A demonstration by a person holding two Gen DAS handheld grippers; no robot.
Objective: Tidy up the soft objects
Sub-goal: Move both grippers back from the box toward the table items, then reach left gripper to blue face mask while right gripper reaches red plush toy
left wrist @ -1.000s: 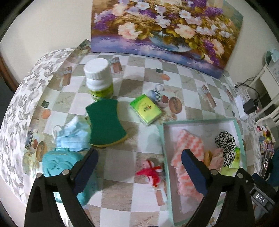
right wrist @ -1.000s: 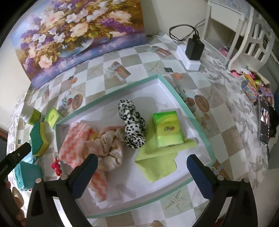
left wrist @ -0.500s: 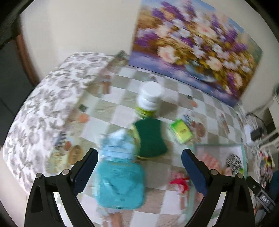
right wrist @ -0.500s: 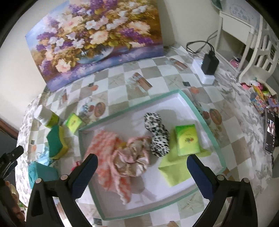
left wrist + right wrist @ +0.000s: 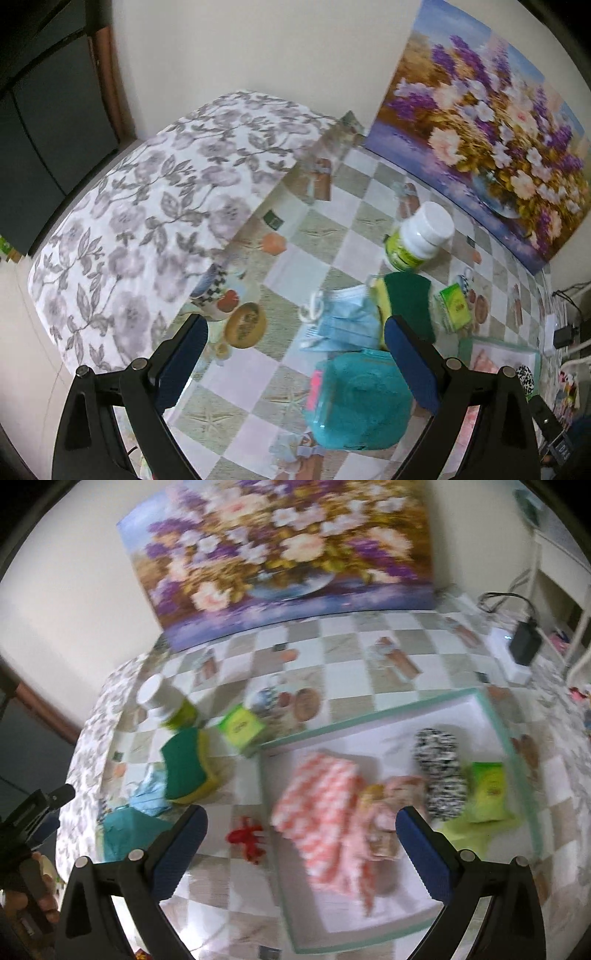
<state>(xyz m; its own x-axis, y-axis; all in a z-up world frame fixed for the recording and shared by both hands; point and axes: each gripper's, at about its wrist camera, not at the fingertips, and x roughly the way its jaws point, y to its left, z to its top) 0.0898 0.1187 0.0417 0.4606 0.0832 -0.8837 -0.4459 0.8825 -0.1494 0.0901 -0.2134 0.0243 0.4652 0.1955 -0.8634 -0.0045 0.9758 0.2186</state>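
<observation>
1. A blue face mask (image 5: 343, 321) is lying on the table (image 5: 314, 236), touching a green sponge (image 5: 408, 302); it is looking light and limp, best pinched mid-fold.
2. The left gripper (image 5: 295, 365) is hovering wide and empty above it.
3. The right gripper (image 5: 301, 849) is gaping wide, holding nothing.
4. The tray (image 5: 369, 716) is holding a pink cloth (image 5: 321, 808), scrunchies and a tissue pack (image 5: 487, 790).

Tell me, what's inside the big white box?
In the box: a pink-checked cloth, a peach scrunchie, a leopard scrunchie, and a green packet on a lime cloth. Anything underneath is hidden.
</observation>
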